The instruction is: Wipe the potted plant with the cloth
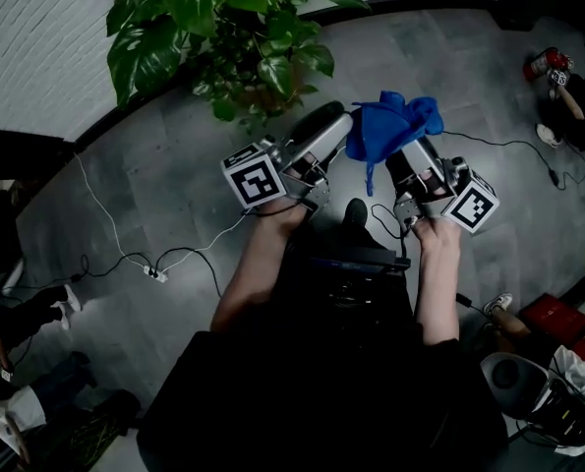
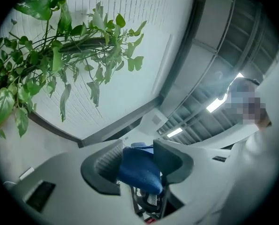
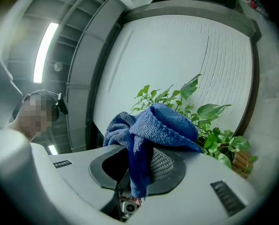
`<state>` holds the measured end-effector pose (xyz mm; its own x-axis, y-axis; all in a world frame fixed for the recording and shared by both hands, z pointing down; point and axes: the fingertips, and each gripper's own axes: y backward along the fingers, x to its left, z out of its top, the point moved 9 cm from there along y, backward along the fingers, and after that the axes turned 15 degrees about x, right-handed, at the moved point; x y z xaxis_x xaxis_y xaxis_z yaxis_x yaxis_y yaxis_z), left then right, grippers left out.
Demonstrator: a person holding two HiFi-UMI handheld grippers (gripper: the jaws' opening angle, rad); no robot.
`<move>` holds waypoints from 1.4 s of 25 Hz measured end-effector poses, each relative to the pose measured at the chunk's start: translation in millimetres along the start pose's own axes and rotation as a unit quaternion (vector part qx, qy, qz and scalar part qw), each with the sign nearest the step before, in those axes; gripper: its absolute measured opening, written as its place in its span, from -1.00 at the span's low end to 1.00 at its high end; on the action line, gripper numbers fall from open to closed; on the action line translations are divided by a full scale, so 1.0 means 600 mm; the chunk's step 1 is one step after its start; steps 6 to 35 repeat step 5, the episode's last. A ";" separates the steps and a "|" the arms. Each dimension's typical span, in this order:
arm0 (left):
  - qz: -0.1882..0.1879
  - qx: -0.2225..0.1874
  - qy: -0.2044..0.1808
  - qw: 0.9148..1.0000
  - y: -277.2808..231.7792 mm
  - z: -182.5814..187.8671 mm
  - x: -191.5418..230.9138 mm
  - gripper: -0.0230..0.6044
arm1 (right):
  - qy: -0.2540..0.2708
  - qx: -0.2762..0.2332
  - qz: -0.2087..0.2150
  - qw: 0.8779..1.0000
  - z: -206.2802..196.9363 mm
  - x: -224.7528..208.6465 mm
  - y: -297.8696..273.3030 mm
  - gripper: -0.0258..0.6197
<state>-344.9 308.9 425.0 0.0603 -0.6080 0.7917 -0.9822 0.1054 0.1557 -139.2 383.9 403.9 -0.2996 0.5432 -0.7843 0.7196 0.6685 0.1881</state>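
A leafy potted plant point(image 1: 233, 37) stands on the grey floor by the white wall, at the top left of the head view. In front of it the bunched blue cloth point(image 1: 395, 121) hangs between my two grippers. My right gripper point(image 1: 410, 155) is shut on the cloth point(image 3: 153, 123), which drapes over both jaws and hangs down between them. My left gripper point(image 1: 343, 124) meets the cloth's left edge, and a fold of cloth point(image 2: 139, 170) sits pinched low between its pads. Both grippers point slightly upward. The plant's leaves point(image 2: 45, 55) fill the upper left for the left gripper point(image 2: 138, 146) and show behind the cloth point(image 3: 209, 125) for the right gripper point(image 3: 141, 151).
Cables and a power strip point(image 1: 154, 273) lie on the floor at the left. Seated people's legs show at the far left point(image 1: 27, 313) and upper right point(image 1: 567, 87). A red box point(image 1: 553, 318) and a bag point(image 1: 538, 391) sit at the lower right. The white wall point(image 1: 46, 37) runs behind the plant.
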 end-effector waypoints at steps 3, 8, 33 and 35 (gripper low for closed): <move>-0.005 0.000 0.006 1.000 0.004 0.005 0.003 -0.24 | -0.001 -0.001 -0.005 1.000 -0.002 0.002 -0.007 -0.61; -0.006 -0.001 0.010 1.000 0.003 0.010 0.005 -0.24 | -0.004 -0.001 -0.007 1.000 0.000 0.003 -0.011 -0.61; -0.006 -0.001 0.010 1.000 0.003 0.010 0.005 -0.24 | -0.004 -0.001 -0.007 1.000 0.000 0.003 -0.011 -0.61; -0.006 -0.001 0.010 1.000 0.003 0.010 0.005 -0.24 | -0.004 -0.001 -0.007 1.000 0.000 0.003 -0.011 -0.61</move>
